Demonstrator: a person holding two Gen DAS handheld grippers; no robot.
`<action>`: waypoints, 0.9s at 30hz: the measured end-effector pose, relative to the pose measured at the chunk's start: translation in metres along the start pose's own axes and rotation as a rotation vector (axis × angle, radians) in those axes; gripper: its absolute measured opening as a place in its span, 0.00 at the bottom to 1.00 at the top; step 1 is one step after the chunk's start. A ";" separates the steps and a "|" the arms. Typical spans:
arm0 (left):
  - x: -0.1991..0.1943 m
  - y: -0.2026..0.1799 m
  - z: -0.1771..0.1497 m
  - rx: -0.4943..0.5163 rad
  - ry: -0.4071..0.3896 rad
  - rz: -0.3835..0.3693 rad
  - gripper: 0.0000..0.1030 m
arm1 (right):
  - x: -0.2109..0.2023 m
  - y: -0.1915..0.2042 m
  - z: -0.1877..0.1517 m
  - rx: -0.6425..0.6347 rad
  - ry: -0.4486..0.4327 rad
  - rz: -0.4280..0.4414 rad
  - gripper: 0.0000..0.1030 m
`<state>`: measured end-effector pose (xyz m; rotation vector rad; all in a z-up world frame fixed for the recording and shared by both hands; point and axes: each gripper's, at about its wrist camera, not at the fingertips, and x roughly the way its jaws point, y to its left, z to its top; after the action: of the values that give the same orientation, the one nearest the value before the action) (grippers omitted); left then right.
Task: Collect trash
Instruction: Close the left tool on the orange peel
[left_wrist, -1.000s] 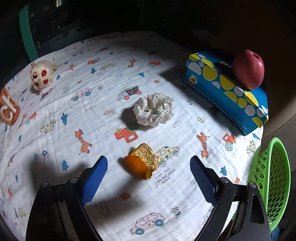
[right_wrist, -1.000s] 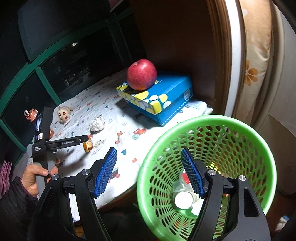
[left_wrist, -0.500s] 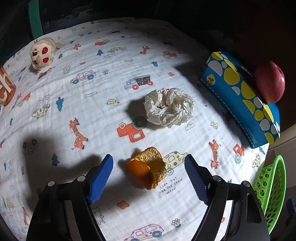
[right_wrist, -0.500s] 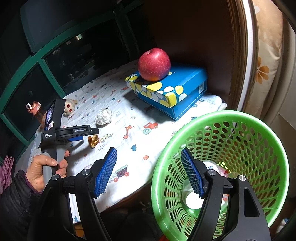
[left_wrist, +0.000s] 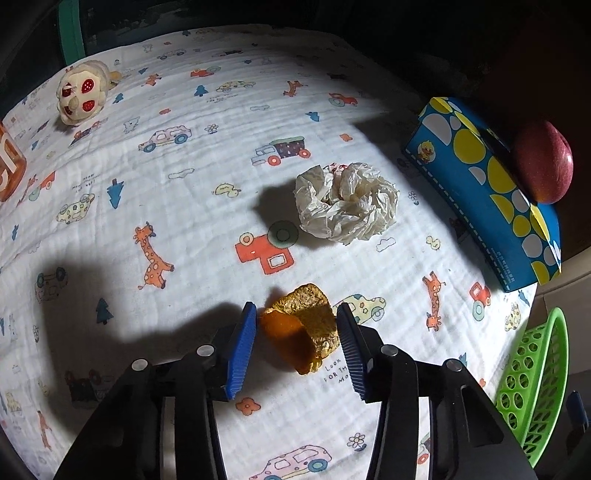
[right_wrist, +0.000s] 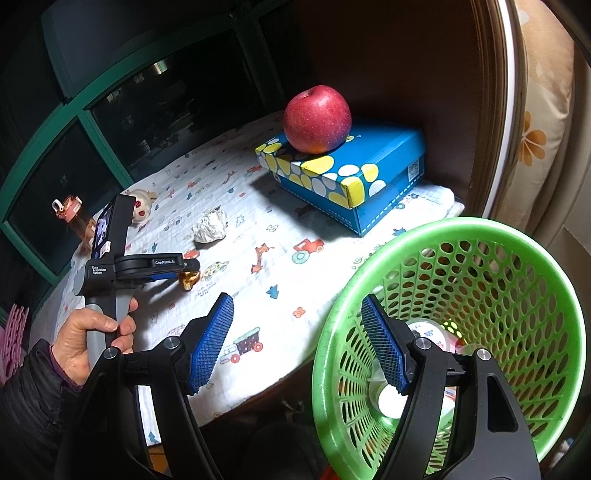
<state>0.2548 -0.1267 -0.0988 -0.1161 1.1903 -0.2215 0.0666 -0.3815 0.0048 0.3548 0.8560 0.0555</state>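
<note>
The printed cloth (left_wrist: 155, 206) is covering the table as landmark. One green basket (right_wrist: 491, 236) is waiting just off the cloth's edge, probably to catch the trash, with some items already lying inside. One blue box (right_wrist: 369, 177) is sitting at the cloth's far side, carrying one apple (right_wrist: 317, 118). One crumpled paper wad (left_wrist: 345, 201) is lying mid-cloth. One orange peel (left_wrist: 301, 338) is lying nearer the cloth's front. The left gripper (left_wrist: 295, 347) is closing around it, pads not quite pressing. The right gripper (right_wrist: 295, 343) is hovering apart and empty beside the basket's rim.
</note>
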 end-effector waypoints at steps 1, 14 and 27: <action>-0.001 0.000 0.000 0.002 -0.004 -0.003 0.39 | 0.000 0.001 0.000 -0.003 0.000 0.000 0.70; -0.012 -0.002 0.002 -0.019 -0.016 -0.029 0.50 | 0.002 0.008 0.003 -0.012 -0.003 0.014 0.70; 0.006 -0.018 -0.003 0.017 0.002 0.088 0.63 | 0.004 0.004 0.000 0.000 0.003 0.022 0.70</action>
<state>0.2518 -0.1457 -0.1020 -0.0482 1.1925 -0.1540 0.0701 -0.3773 0.0030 0.3640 0.8551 0.0766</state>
